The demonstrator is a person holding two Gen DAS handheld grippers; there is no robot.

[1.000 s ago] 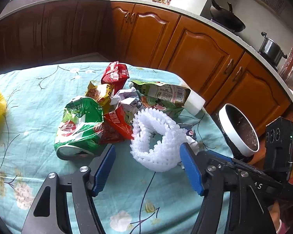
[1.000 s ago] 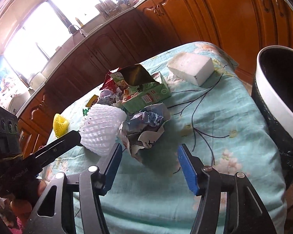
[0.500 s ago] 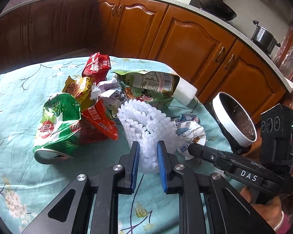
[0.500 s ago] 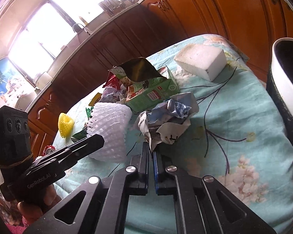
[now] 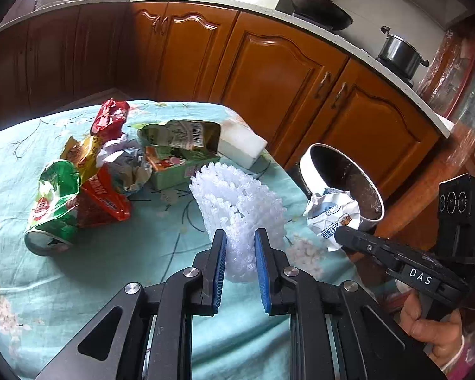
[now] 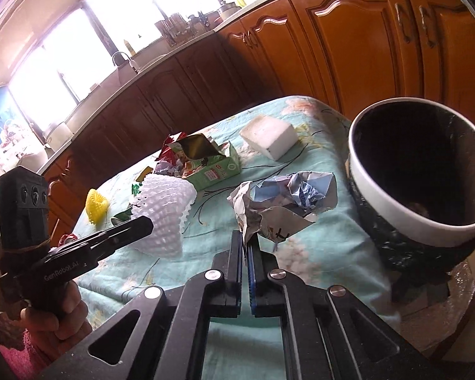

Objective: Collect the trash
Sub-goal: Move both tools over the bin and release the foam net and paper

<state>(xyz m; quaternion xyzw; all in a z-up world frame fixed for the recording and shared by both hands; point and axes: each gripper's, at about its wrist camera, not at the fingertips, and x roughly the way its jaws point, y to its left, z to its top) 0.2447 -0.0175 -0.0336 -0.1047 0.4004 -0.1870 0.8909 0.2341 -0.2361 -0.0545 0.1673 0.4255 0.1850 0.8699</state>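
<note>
My left gripper [image 5: 240, 237] is shut on a white foam fruit net [image 5: 237, 209] and holds it above the table; the net also shows in the right wrist view [image 6: 164, 209]. My right gripper [image 6: 245, 240] is shut on a crumpled paper wrapper [image 6: 285, 199], held up close to the white-rimmed trash bin [image 6: 395, 218]. In the left wrist view the wrapper [image 5: 331, 213] hangs by the bin's rim [image 5: 310, 174]. A pile of trash lies on the table: a green bag [image 5: 55, 199], red wrappers [image 5: 106, 196] and a green carton [image 5: 177, 155].
The table has a teal flowered cloth [image 5: 110, 269]. A white foam block [image 5: 240, 144] lies at its far edge. A yellow foam net [image 6: 96, 204] sits far left in the right wrist view. Wooden kitchen cabinets [image 5: 269, 72] stand behind, close to the bin.
Both grippers went from open to shut, the left on the foam net and the right on the paper wrapper. Both items have since been lifted and moved toward the bin.
</note>
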